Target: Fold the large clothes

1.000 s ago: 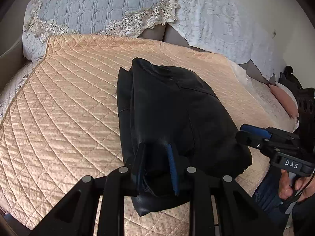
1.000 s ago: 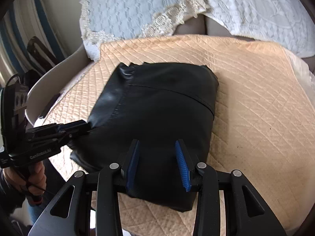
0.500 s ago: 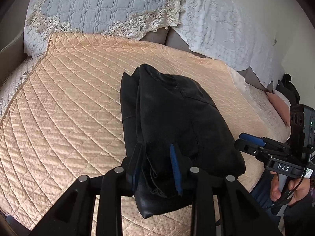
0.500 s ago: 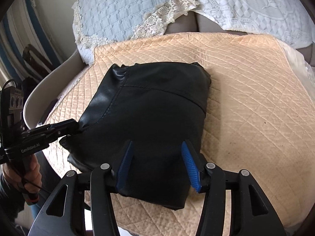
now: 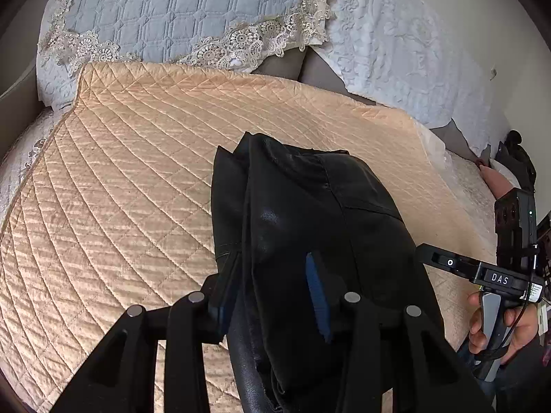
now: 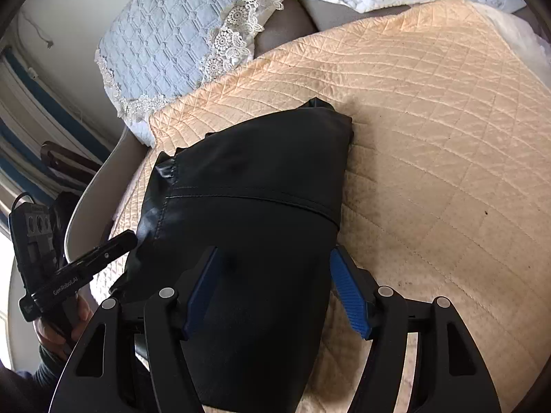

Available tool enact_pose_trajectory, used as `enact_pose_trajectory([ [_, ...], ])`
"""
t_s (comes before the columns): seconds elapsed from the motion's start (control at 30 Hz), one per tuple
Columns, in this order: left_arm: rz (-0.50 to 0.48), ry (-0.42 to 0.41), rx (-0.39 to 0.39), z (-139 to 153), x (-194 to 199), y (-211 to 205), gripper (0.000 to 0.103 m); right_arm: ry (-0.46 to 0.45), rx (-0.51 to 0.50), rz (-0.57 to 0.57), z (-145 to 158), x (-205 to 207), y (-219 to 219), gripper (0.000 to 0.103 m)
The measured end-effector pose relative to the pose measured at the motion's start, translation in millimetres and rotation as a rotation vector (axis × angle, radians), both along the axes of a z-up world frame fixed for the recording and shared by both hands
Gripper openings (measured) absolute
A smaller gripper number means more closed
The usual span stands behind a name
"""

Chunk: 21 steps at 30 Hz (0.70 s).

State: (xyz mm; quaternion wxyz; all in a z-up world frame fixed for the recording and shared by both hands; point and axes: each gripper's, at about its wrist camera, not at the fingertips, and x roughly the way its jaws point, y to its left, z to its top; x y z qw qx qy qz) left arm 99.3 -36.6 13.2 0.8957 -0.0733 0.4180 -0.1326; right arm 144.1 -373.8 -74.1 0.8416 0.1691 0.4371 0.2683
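A black leather-like garment [image 5: 310,213] lies folded into a compact bundle on the peach quilted cover [image 5: 131,172]; it also shows in the right wrist view [image 6: 255,186]. My left gripper [image 5: 272,282] is open, its fingers straddling the near left edge of the bundle. My right gripper [image 6: 275,289] is open wide, its blue pads either side of the bundle's near right end. Each gripper shows in the other's view, the right one [image 5: 444,261] at the right, the left one [image 6: 103,251] at the left.
Blue-grey lace-edged pillow [image 5: 179,17] and white embroidered pillow [image 5: 396,51] lie at the head of the bed. The quilt's left edge [image 6: 113,213] drops off beside a grey bed frame. A pink cushion [image 5: 496,182] sits far right.
Both grippers have moved forward onto the bundle's near edge and now straddle it. The right gripper has opened wider. The bundle looks closer and slightly lifted at the near end.
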Motion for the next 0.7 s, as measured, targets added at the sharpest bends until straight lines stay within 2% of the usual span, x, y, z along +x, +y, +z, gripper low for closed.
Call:
enact_pose_trajectory([
  [0.2, 0.0, 0.018, 0.004, -8, 7, -1, 0.046, 0.05, 0.071, 0.013, -14, 12, -5, 0.072],
  [0.27, 0.003, 0.024, 0.002, -11, 10, 1, 0.053, 0.064, 0.092, 0.019, -18, 16, -6, 0.073],
  [0.37, 0.004, 0.031, -0.007, -17, 14, 5, 0.058, 0.078, 0.118, 0.029, -22, 23, -7, 0.074],
  [0.47, 0.002, 0.046, -0.052, -26, 19, 12, 0.063, 0.084, 0.139, 0.038, -25, 30, -6, 0.074],
  [0.53, 0.008, 0.059, -0.086, -33, 24, 18, 0.073, 0.089, 0.147, 0.042, -26, 34, -4, 0.076],
  [0.63, 0.006, 0.092, -0.166, -46, 32, 28, 0.079, 0.09, 0.149, 0.047, -27, 38, -3, 0.076],
  [0.7, 0.006, 0.105, -0.217, -51, 34, 33, 0.08, 0.086, 0.152, 0.054, -26, 37, -3, 0.078],
])
